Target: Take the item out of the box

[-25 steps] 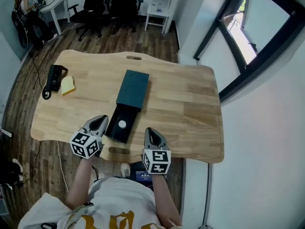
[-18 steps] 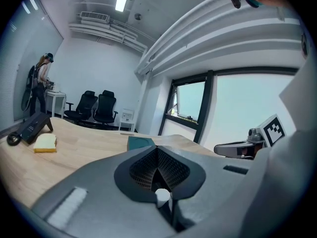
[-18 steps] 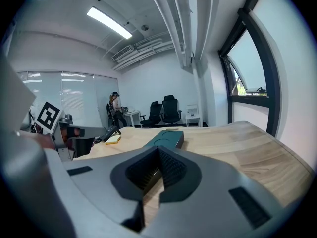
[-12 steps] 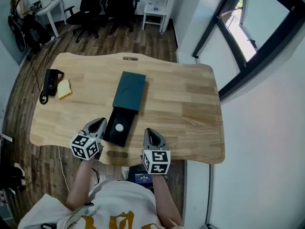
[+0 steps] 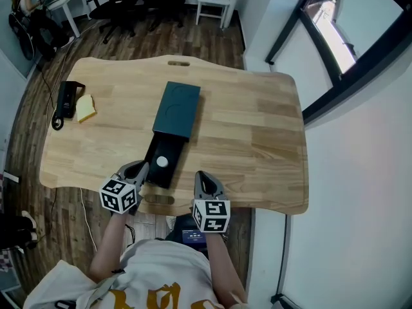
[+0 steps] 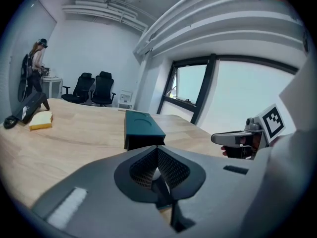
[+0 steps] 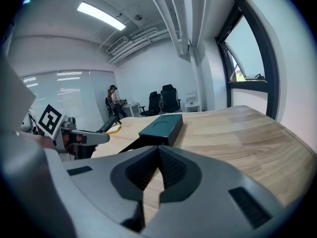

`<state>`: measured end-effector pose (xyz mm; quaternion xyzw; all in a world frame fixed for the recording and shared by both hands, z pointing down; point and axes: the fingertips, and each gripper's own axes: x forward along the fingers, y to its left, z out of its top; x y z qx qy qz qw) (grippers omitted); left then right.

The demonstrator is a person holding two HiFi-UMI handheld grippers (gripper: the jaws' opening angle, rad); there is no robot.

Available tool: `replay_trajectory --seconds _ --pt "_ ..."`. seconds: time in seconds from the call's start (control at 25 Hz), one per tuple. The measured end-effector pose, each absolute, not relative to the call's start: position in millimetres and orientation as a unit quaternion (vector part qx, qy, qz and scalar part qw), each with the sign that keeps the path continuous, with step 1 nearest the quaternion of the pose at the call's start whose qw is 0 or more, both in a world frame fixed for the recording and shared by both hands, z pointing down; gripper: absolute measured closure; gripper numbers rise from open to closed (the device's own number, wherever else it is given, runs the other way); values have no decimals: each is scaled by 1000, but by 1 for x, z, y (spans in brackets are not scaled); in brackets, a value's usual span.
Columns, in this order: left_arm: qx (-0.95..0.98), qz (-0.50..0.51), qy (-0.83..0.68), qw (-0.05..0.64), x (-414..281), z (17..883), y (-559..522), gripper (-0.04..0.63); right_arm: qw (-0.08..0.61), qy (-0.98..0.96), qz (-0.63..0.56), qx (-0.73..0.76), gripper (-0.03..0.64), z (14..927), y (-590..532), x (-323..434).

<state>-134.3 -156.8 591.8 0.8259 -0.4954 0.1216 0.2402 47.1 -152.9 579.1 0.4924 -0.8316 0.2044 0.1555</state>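
Grey left gripper (image 5: 142, 167), right gripper (image 5: 201, 175), marker cubes (image 5: 118, 195), white yellow-printed shirt (image 5: 154, 272)

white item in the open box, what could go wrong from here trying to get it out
1. The left gripper and right gripper are both shut; going in like that would likely shove the white item around its black tray rather than grasp it.
2. The tray lies close to the near edge of the table, so a push from the left gripper beside it might slide it off.
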Motion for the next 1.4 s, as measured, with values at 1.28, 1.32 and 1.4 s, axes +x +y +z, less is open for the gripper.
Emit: replay_trajectory --seconds 1.28,1.32,1.4 --pt "834 299 -399 236 -87 664 -184 370 163 -817 266 486 611 620 -181 60" --pt "834 305 -394 237 -86 667 -184 370 163 -816 266 486 611 619 -182 60" --pt "835 321 -383 231 -83 670 -184 370 162 -815 266 488 611 617 -184 62"
